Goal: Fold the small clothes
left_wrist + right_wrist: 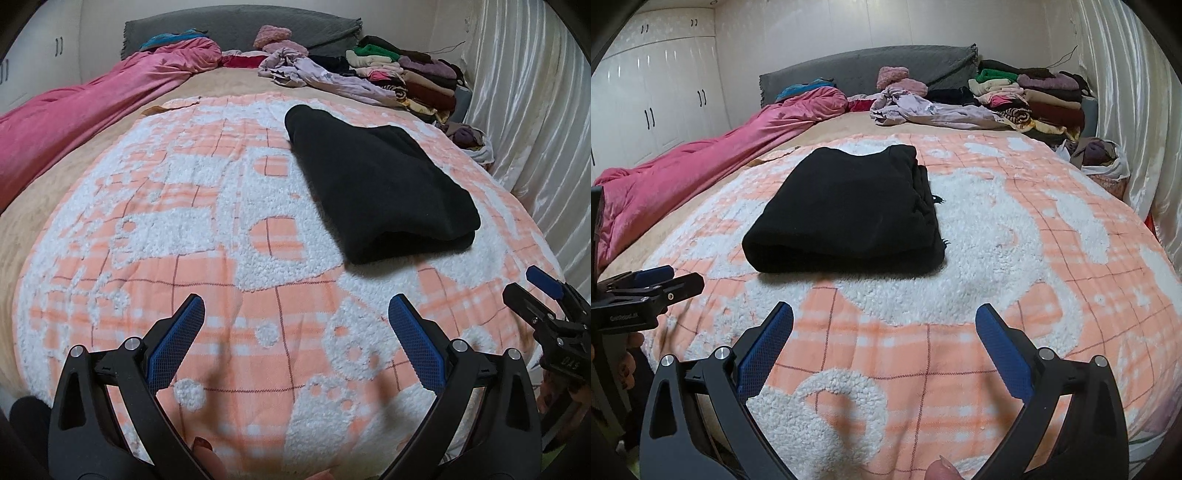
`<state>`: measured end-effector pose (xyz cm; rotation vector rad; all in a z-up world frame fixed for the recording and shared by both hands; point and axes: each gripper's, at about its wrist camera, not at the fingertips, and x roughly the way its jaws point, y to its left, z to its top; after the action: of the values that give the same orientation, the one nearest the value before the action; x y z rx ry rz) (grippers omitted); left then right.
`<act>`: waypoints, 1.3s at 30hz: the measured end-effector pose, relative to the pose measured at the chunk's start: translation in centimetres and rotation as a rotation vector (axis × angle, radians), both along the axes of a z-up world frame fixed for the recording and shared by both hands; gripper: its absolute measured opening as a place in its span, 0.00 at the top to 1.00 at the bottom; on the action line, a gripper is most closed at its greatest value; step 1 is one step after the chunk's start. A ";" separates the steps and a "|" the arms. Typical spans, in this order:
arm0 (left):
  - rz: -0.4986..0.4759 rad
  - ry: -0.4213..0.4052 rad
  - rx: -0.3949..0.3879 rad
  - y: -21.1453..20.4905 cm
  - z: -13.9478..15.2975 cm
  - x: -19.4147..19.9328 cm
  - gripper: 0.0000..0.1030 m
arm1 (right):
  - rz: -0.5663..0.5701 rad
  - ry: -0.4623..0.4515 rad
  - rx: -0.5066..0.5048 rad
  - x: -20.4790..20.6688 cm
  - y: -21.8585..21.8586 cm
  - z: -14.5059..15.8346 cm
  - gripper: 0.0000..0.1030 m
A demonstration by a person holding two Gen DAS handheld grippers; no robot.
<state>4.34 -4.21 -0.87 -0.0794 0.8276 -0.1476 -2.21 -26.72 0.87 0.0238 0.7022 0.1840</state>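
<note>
A folded black garment (380, 184) lies on the orange and white blanket (207, 236); in the right wrist view the garment (849, 210) lies ahead of centre. My left gripper (295, 306) is open and empty above the blanket, short of the garment. My right gripper (884, 314) is open and empty, just in front of the garment's near folded edge. The right gripper also shows at the right edge of the left wrist view (546, 295), and the left gripper at the left edge of the right wrist view (653, 284).
A pink quilt (701, 155) lies along the bed's left side. A crumpled lilac garment (923, 110) and a stack of folded clothes (1034, 99) sit at the far right by the grey headboard (868, 66). A bag of clothes (1104, 158) is by the white curtain (1137, 92).
</note>
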 end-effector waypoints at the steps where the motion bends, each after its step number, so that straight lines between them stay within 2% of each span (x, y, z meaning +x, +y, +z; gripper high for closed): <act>1: 0.003 0.000 -0.002 0.1 -0.1 0.0 0.09 | 0.000 0.001 0.000 0.0 0.0 0.0 0.04; 39: 0.016 -0.001 -0.010 0.4 -0.2 -0.6 0.09 | 0.008 0.006 -0.017 -0.1 -0.2 0.2 0.04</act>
<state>3.75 -3.80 -1.08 -0.0955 0.8255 -0.1363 -2.32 -26.91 1.07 0.0056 0.7099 0.1863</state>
